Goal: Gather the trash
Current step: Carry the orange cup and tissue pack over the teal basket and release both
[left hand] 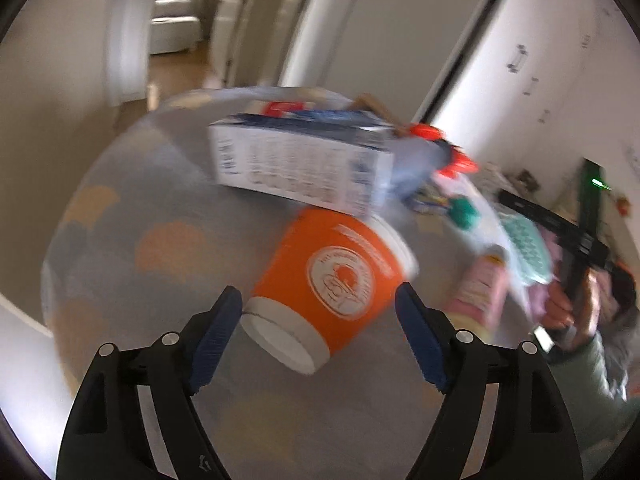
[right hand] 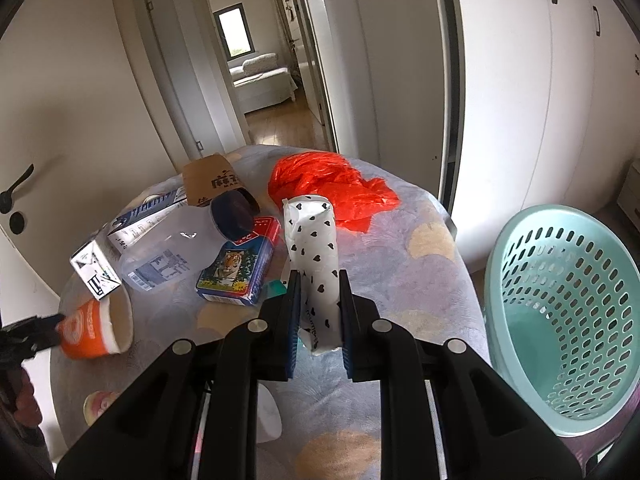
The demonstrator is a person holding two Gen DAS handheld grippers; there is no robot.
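- Table (right hand: 432,216), round, under a pale cloth with tan blotches, spreads out ahead of and below both claws.
- Basket (right hand: 560,312), teal with holes, stands off the table's edge to the right of the right claw, lower than it.
- Red bag (right hand: 336,184), crumpled plastic, lies on the cloth beyond the right claw, past the tip of what it grips.
- Carton (left hand: 304,168), blue and white, lies on its side ahead of the left claw, just past the cup.
- Clear bottle (right hand: 168,260) lies ahead and left of the right claw, beside a tiger box (right hand: 236,276).
- Brown cup (right hand: 216,188) lies tipped over, farther off than the tiger box.
- Orange cup (left hand: 336,280) lies on its side between the blue pads (left hand: 216,336) of the left claw (left hand: 320,336); the jaws stand wide and the pads seem clear of it, though blur hides the near side.
- White pack (right hand: 312,248) with black hearts stands nearly upright, pinched at its lower end by the narrow jaws of the right claw (right hand: 318,316).
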